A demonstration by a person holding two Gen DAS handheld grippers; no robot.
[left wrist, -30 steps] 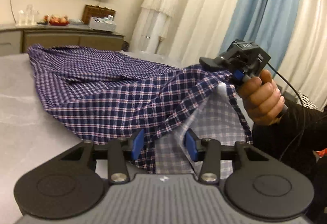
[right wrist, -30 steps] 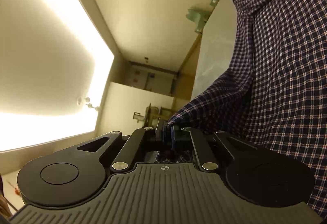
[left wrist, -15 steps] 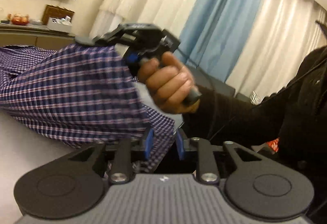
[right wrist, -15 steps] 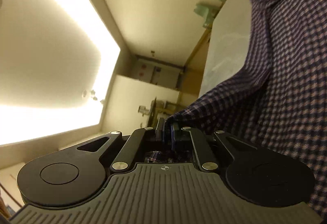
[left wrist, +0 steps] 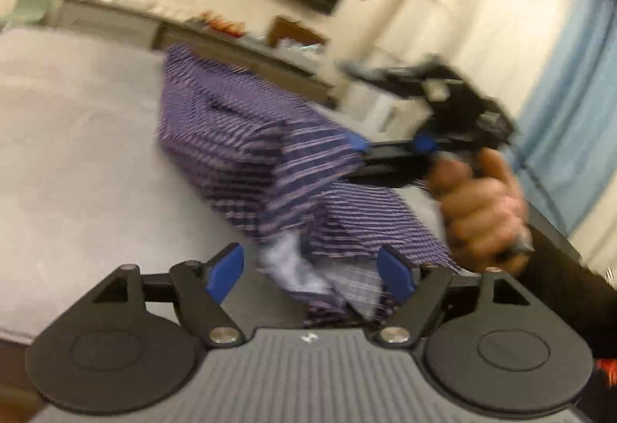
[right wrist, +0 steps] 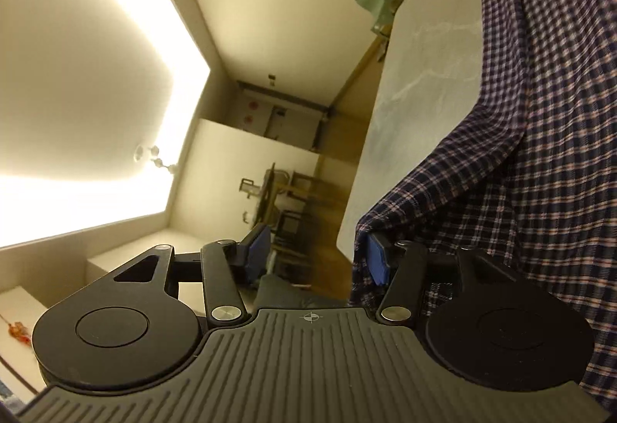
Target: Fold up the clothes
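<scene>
Right tongs (right wrist: pixel 314 257) opening, plaid shirt (right wrist: pixel 540 153) draped over the right pad (right wrist: pixel 377 261); table (right wrist: pixel 424 76) at upper right.

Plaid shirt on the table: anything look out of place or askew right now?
Yes. The plaid shirt lies bunched and twisted on the grey table, not flat, its pale inside showing near the left claw. Both claws are opening; cloth still drapes over one finger of the right claw.

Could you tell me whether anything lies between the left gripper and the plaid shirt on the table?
Nothing visible does. The shirt lies bunched on the grey table, and a loose fold of it already hangs between the opening jaws of the left gripper, whose pads do not press on it. No other object lies between them.
</scene>
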